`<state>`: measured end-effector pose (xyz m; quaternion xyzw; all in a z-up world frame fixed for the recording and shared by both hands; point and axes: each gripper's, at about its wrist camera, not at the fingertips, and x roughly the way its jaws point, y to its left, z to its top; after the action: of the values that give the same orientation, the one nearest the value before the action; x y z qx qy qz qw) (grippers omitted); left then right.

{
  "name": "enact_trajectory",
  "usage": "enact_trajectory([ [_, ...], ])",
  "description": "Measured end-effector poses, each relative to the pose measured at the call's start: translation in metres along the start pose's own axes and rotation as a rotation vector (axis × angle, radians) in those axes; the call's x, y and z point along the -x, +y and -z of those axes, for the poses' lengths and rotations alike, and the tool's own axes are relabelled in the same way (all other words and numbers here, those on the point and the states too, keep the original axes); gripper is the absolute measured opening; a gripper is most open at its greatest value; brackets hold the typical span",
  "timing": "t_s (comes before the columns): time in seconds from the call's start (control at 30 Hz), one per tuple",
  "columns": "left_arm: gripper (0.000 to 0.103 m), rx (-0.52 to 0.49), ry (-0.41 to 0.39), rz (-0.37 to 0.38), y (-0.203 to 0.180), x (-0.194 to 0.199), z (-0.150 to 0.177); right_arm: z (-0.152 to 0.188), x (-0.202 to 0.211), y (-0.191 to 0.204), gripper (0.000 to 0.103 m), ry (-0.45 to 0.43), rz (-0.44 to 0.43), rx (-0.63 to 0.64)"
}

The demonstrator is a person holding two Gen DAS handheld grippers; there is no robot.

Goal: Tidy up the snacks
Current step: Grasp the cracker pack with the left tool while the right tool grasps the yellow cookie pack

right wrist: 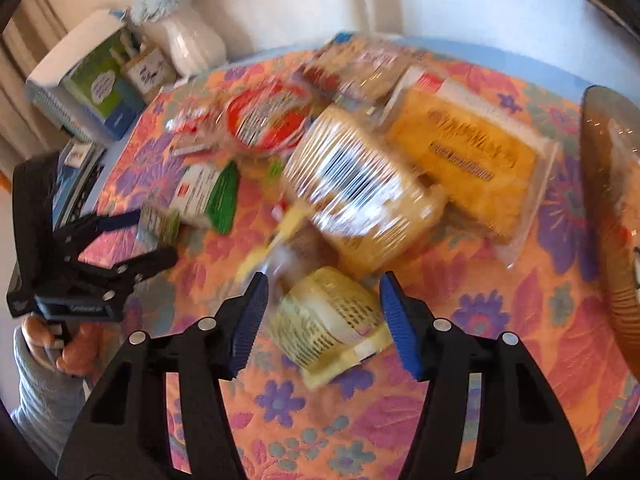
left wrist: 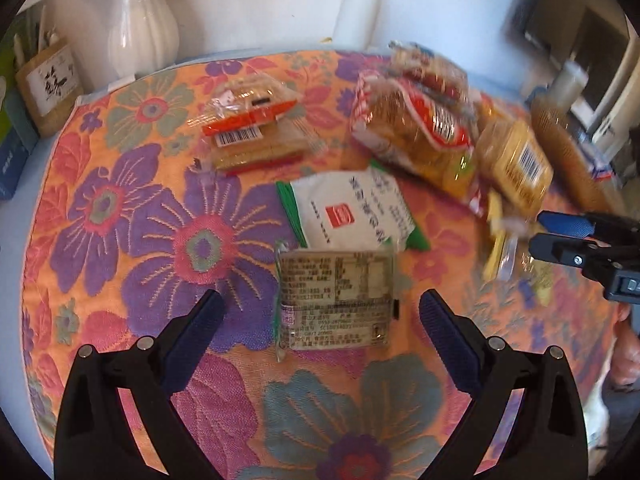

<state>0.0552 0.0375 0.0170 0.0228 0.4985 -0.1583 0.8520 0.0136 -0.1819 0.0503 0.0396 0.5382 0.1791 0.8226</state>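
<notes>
Several snack packets lie on a floral tablecloth (left wrist: 120, 240). My left gripper (left wrist: 320, 298) is open and hangs over a small packet with a printed label (left wrist: 334, 300); its pads are clear of the packet. Behind that lie a white and green packet (left wrist: 352, 208), a cracker pack with an orange band (left wrist: 252, 128) and a red and white bread bag (left wrist: 416, 128). My right gripper (right wrist: 324, 320) stands around a small pale yellow packet (right wrist: 328, 320), with a gap showing at the left pad. A round yellow pack with a barcode (right wrist: 360, 196) lies just beyond it.
A white vase (left wrist: 136, 28) and boxes (right wrist: 100, 88) stand at the table's far left. A brown ribbed basket (right wrist: 608, 200) sits at the right edge. A flat yellow cake pack (right wrist: 468, 152) lies beside it. A white bottle (left wrist: 356, 12) stands by the wall.
</notes>
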Motion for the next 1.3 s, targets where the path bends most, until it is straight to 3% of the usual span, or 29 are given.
enact_trajectory([
  [0.03, 0.096, -0.014, 0.003, -0.013, -0.001, 0.000, 0.002, 0.005, 0.000, 0.004, 0.060, 0.017, -0.027, 0.005],
  [0.13, 0.078, -0.067, 0.016, -0.040, -0.002, 0.007, 0.009, 0.018, 0.005, 0.016, 0.060, 0.052, -0.113, 0.019],
  [0.2, 0.078, -0.083, 0.003, -0.022, -0.002, 0.015, 0.010, 0.020, 0.010, 0.021, 0.063, 0.031, -0.077, 0.031],
  [0.3, 0.088, -0.062, -0.007, 0.043, 0.002, 0.020, 0.006, 0.012, 0.009, 0.025, 0.072, 0.002, -0.056, 0.003],
  [0.43, 0.089, -0.045, 0.003, 0.007, -0.002, 0.007, -0.003, 0.001, -0.007, 0.025, 0.074, 0.024, -0.053, -0.053],
  [0.6, 0.063, -0.096, -0.005, -0.100, -0.014, -0.001, -0.003, -0.001, -0.024, 0.036, 0.073, 0.034, 0.035, -0.032],
  [0.63, 0.050, -0.099, -0.012, -0.101, -0.015, 0.003, -0.001, 0.000, -0.026, 0.040, 0.070, 0.026, 0.062, -0.014],
  [0.7, 0.050, -0.092, -0.018, -0.111, -0.014, 0.009, 0.003, 0.004, -0.026, 0.047, 0.056, 0.009, 0.126, 0.021],
  [0.77, 0.049, -0.075, -0.026, -0.123, -0.010, 0.016, 0.006, 0.009, -0.024, 0.050, 0.054, -0.002, 0.136, 0.031],
  [1.03, 0.049, -0.060, -0.090, -0.051, -0.025, 0.057, 0.016, 0.036, 0.011, 0.055, 0.052, -0.045, 0.090, 0.049],
  [1.17, 0.049, -0.106, -0.121, -0.025, -0.053, 0.073, 0.006, 0.046, 0.053, 0.047, 0.052, -0.124, 0.063, 0.024],
  [1.3, 0.049, -0.165, -0.167, -0.004, -0.091, 0.089, -0.014, 0.045, 0.100, 0.023, 0.052, -0.220, 0.094, -0.016],
])
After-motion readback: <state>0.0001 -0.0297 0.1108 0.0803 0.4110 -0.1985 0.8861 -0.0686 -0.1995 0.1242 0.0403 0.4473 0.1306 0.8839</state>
